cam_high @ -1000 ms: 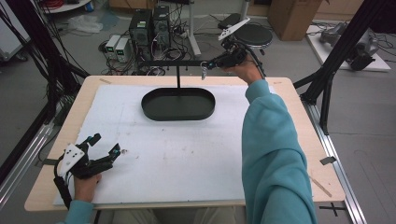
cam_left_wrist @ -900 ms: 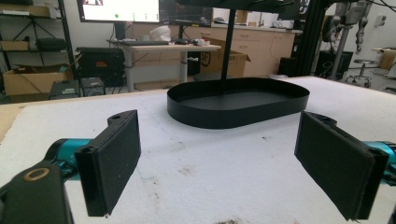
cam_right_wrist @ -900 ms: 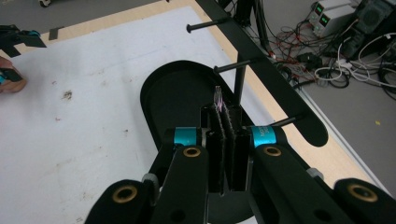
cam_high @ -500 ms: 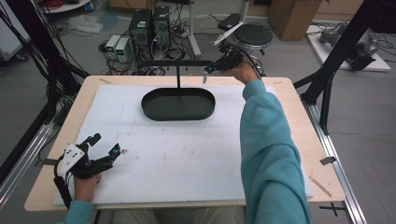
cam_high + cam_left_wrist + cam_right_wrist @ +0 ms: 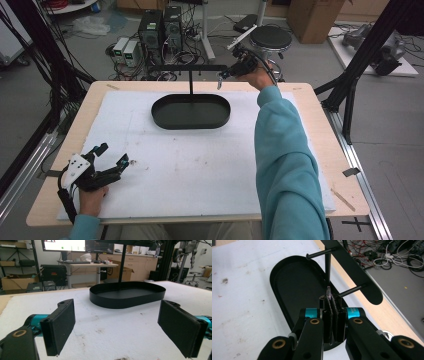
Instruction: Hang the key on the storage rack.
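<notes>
The left hand-held gripper point(image 5: 107, 161) rests at the near left of the worktop point(image 5: 310, 100), jaws wide apart with nothing between them, well apart from the black tray point(image 5: 190, 111). It looks idle. At the far side, the right hand-held gripper point(image 5: 331, 295) is pinched on a small thin ring point(image 5: 328, 291), held above the tray's right end, just beside a peg point(image 5: 351, 290) of the black stand point(image 5: 190, 67). To hang it well, I would line the ring's hole square to the peg's tip, slide on gently, and only then release.
</notes>
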`<state>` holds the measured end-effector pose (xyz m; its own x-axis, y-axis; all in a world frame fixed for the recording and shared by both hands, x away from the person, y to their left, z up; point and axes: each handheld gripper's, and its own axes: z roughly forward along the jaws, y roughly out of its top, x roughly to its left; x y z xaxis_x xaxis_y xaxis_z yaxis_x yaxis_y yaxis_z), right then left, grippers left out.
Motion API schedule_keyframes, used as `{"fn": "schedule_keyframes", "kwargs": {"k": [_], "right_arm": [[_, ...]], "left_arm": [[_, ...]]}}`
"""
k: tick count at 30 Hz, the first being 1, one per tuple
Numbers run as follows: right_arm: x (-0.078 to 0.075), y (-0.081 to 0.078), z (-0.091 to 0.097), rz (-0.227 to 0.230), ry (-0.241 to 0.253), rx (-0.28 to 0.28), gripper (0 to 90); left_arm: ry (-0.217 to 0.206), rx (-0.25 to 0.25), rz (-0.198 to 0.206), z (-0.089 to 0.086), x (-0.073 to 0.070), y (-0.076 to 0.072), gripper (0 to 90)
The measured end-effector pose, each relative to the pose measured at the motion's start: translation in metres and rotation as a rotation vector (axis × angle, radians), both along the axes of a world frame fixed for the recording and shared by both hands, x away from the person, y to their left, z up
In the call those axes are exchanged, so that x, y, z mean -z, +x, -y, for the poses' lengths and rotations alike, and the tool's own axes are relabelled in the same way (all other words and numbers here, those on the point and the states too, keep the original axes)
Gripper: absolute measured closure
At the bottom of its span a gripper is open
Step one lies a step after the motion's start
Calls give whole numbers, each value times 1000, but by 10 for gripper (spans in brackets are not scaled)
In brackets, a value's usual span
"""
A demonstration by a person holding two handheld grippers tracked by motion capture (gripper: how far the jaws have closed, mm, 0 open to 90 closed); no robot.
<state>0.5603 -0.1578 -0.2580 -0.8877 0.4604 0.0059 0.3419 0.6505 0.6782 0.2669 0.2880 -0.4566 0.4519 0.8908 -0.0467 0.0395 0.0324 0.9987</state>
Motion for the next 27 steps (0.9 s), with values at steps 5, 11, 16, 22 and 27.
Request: {"fn": "schedule_keyframes", "kwargs": {"k": [5, 11, 16, 22, 27], "right_arm": [[1, 2, 1, 11, 1, 4, 893], [0, 2, 2, 8, 5, 24, 893], [1, 5, 3, 24, 0, 36, 893], [3, 8, 2, 59, -2, 73, 882], [2, 8, 0, 131, -9, 146, 673]], "left_arm": [[1, 0, -1, 0, 0, 0, 149], [1, 1, -3, 0, 0, 0, 149], [3, 0, -3, 0, 0, 0, 149], [-2, 2, -4, 0, 0, 0, 149], [1, 1, 0, 1, 0, 0, 149]]}}
